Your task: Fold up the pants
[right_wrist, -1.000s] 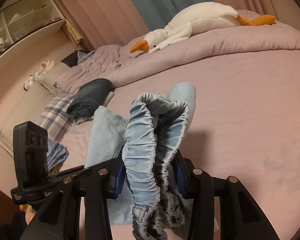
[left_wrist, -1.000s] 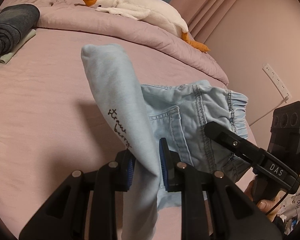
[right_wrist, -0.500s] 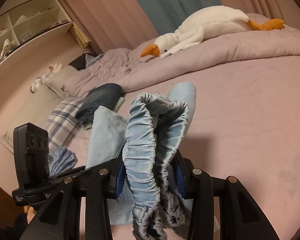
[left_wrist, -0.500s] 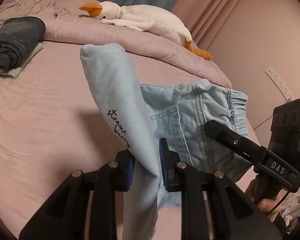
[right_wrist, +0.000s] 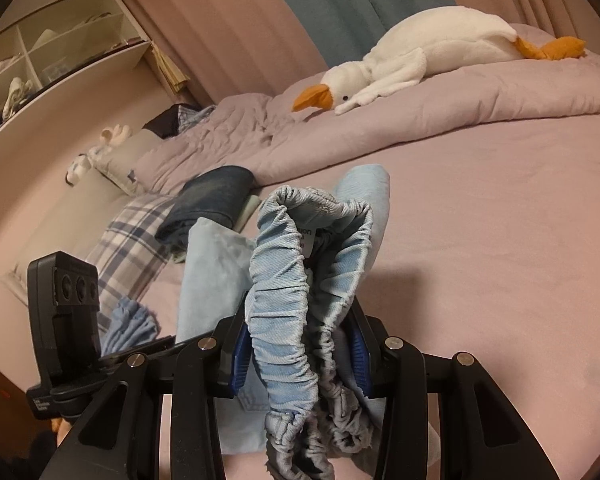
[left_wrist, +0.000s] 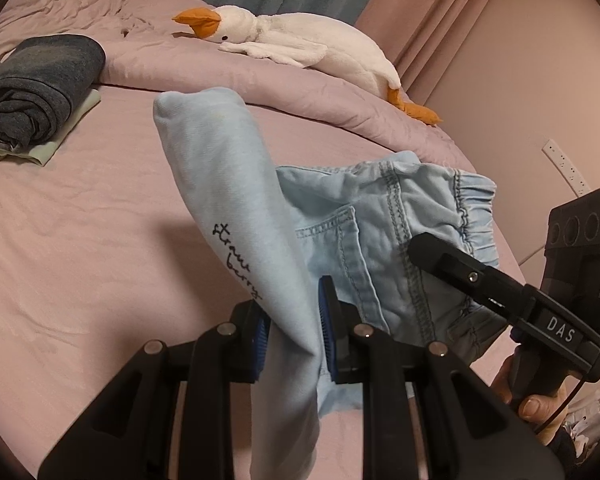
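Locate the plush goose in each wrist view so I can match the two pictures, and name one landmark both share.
Left wrist view: the plush goose lies along the top centre on the bunched duvet, orange beak pointing left.
Right wrist view: the plush goose lies at upper right on the duvet, beak pointing left and down.
Shared landmark: the folded dark jeans, far left in the left view, left of centre in the right view.

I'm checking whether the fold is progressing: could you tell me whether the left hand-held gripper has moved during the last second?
Yes. In its own view the plush goose and the folded dark garment slide rightward and downward, so the left hand-held gripper, clamped on the pants, swung leftward.
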The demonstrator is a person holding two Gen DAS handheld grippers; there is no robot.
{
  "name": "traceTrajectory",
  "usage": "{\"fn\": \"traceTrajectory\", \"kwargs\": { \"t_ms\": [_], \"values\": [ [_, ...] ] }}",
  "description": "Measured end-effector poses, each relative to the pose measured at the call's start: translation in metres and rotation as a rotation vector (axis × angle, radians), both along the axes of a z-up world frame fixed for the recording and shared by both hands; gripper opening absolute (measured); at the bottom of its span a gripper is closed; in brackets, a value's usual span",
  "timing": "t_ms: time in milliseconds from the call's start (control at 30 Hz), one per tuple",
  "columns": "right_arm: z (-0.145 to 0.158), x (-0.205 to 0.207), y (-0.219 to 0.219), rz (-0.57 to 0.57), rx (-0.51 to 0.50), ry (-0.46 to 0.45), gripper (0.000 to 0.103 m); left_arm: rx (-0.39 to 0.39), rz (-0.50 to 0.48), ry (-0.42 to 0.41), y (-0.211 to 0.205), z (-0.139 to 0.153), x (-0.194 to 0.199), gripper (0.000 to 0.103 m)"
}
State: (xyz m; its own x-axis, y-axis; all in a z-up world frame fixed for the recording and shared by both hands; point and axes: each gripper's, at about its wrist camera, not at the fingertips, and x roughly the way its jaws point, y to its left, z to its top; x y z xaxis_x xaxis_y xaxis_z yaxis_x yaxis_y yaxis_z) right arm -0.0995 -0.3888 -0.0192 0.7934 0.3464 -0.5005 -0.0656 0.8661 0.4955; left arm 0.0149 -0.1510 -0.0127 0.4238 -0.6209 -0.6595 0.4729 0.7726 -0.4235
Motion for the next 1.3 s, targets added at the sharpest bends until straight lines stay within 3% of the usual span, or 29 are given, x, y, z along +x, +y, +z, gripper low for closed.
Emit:
{"fn": "traceTrajectory", "kwargs": {
  "t_ms": [1300],
  "values": [
    [-0.014,0.029,0.018,-0.02,0.029,0.033,0.044,0.039,-0.004,0.02,-0.005,-0.017,0.037,0.02]
  ]
}}
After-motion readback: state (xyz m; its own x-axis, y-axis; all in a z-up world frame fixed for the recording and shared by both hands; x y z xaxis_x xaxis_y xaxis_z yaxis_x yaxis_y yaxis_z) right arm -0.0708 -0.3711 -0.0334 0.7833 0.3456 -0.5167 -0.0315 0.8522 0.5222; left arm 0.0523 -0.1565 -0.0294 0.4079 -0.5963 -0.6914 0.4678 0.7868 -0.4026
